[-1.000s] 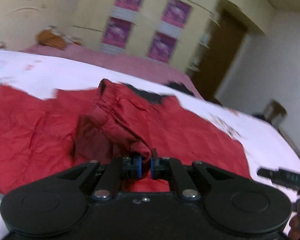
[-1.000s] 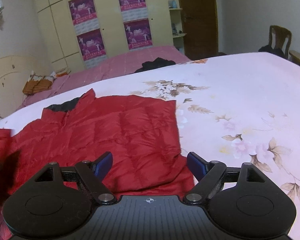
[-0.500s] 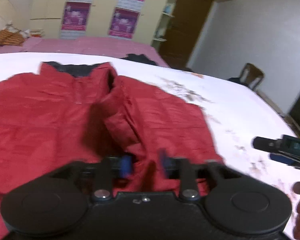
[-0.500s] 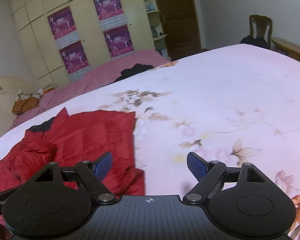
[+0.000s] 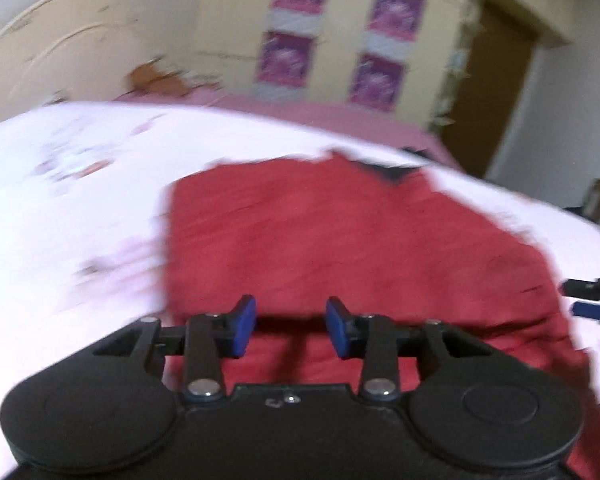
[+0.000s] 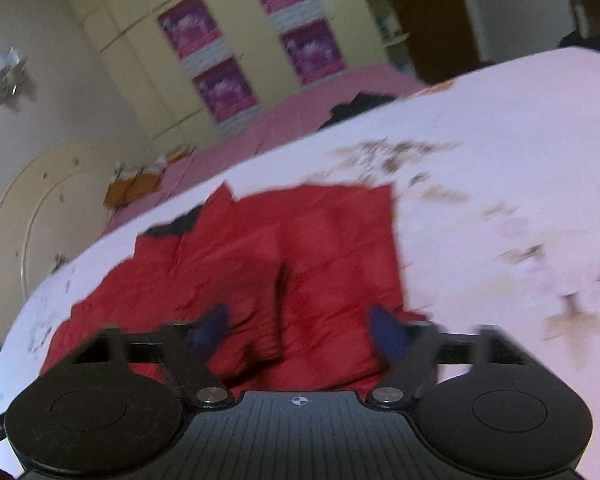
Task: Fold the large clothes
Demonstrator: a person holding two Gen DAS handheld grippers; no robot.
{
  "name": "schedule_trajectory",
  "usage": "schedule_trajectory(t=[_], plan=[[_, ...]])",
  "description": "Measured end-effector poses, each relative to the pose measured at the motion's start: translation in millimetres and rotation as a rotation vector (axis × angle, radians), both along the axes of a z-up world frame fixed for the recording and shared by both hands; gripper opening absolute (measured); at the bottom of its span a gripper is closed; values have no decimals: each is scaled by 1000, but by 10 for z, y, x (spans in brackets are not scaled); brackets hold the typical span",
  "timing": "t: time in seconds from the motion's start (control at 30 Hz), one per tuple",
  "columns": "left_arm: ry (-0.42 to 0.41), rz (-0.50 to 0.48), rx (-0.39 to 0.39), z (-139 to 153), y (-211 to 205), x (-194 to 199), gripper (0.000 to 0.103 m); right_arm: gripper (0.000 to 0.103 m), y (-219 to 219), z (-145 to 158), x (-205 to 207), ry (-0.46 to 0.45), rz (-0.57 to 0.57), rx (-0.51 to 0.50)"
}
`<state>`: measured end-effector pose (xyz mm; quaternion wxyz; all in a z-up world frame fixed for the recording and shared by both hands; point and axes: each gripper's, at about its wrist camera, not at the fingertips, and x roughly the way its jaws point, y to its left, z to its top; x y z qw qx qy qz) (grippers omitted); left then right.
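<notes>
Floral bedsheet [image 6: 500, 140], red jacket [image 6: 300, 260], postered wardrobe [image 6: 260, 40]

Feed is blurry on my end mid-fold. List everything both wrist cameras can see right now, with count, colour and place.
Padded red jacket with dark collar: one, red, lying flat on the bed just ahead of both grippers.
Floral bedsheet: one, pale pink-white with brown flower print, under the jacket.
Pink bedspread: one, pink, far end of the bed.
Dark garment: one, black, on the far edge of the bed.
Purple posters: four, on the cream wardrobe doors.
Wooden chair: one, brown, far right by the wall.
Brown door: one, right of the wardrobe.
Left gripper: black with blue pads, closing, nothing pinched.
Right gripper: black with blue pads, closing over the jacket hem, not yet gripping.
</notes>
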<state>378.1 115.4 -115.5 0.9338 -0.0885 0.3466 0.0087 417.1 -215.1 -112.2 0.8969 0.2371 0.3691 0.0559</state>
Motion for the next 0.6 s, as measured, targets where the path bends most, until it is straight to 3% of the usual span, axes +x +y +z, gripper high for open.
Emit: schedule_trajectory(t=[0.13, 0.17, 0.2, 0.23, 0.3, 0.5, 0.6], plan=[[34, 33, 35, -122, 181, 84, 36, 51, 65, -138, 127, 53, 8, 47], [36, 35, 45, -148, 215, 130, 36, 44, 94, -145, 141, 52, 19, 45], [31, 37, 52, -160, 235, 182, 36, 20, 132, -145, 158, 49, 39, 35], [30, 35, 57, -197, 207, 250, 36, 17, 156, -143, 182, 52, 49, 22], [36, 33, 58, -218, 233, 306, 34, 16, 222, -98, 214, 28, 60, -18], [45, 16, 49, -221, 290, 298, 26, 15, 290, 381, 3, -161, 89, -127], [53, 25, 32, -255, 341, 305, 25, 15, 384, 143, 48, -66, 116, -186]])
